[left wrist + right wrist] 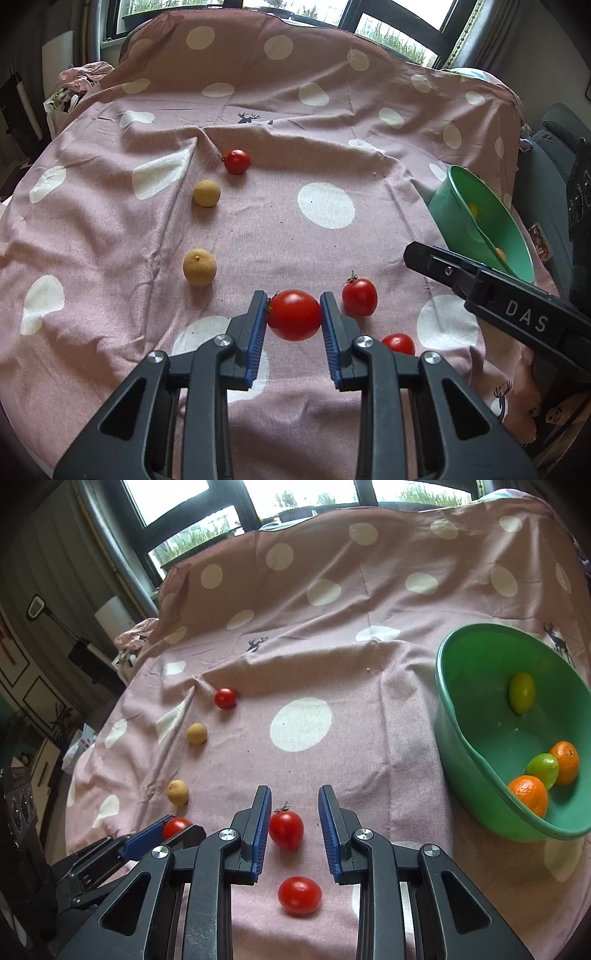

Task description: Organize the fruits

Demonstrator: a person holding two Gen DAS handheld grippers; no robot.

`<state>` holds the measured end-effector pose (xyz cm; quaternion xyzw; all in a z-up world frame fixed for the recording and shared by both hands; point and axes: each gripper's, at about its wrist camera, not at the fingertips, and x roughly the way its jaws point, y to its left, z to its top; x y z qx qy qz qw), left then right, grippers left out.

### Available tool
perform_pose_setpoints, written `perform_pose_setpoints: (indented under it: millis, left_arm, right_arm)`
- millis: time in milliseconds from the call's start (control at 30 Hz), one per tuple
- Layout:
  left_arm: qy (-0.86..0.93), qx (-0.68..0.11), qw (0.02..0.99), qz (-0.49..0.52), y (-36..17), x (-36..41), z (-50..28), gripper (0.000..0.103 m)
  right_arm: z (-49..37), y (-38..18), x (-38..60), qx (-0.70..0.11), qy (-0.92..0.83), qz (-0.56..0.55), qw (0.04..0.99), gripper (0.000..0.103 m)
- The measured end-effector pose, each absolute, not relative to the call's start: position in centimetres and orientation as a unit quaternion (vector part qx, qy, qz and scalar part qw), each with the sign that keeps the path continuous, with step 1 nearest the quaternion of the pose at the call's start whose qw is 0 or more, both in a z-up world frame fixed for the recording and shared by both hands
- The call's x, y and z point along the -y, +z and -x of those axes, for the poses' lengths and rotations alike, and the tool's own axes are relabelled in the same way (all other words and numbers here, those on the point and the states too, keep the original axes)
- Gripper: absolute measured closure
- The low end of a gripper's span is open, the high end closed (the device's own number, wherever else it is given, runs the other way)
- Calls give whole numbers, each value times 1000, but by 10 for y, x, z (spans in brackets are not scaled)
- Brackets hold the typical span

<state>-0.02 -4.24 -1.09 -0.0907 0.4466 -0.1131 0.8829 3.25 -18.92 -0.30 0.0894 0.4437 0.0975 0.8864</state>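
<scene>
The left claw [293, 315] is clamped on a round red tomato [294, 314]. Its blue ridged pads [258, 325] press on both sides of the tomato, low in the middle of the left wrist picture.

The right claw [294, 827] is not holding anything. Its two blue pads stand apart with nothing pressed between them. Under it, on the pink cloth with white dots [332, 657], sits a small red tomato with a green stem [286, 829], seen in the gap between the pads but not touched. A second loose red tomato [299, 895] lies lower in the picture, closer to the camera.

In the left wrist picture, two round tan fruits [199, 266] lie on the cloth at the left of the middle, one above the other [207, 193]. A far red tomato [237, 161] sits just above them.

The green plastic bowl [461, 738] stands at the right side of the right wrist picture. Inside it are two orange fruits [528, 794], a small green fruit [543, 770] between them, and a yellow-green oval fruit [521, 693] higher up, apart from the others.

The cloth covers the table and rises at the back. Dark window frames [354, 18] run along the top of the pictures.
</scene>
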Motion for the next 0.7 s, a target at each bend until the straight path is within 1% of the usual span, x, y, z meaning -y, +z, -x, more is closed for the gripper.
perform_pose_setpoints:
  millis: [200, 433, 567, 700]
  left_arm:
    - [-87, -452, 882, 102, -12, 26, -3, 74]
    - [-70, -450, 882, 123, -10, 7, -3, 74]
    - [-73, -448, 883, 122, -9, 9, -4, 74]
    - [-76, -448, 883, 115, -9, 13, -2, 74]
  right_arm:
    - [-43, -16, 184, -468, 117, -105, 869, 74]
    - [-49, -43, 167, -518, 120, -89, 842, 74]
    - [-44, -43, 164, -514, 118, -74, 846, 74]
    - [-44, -51, 159, -532, 109, -60, 838, 74]
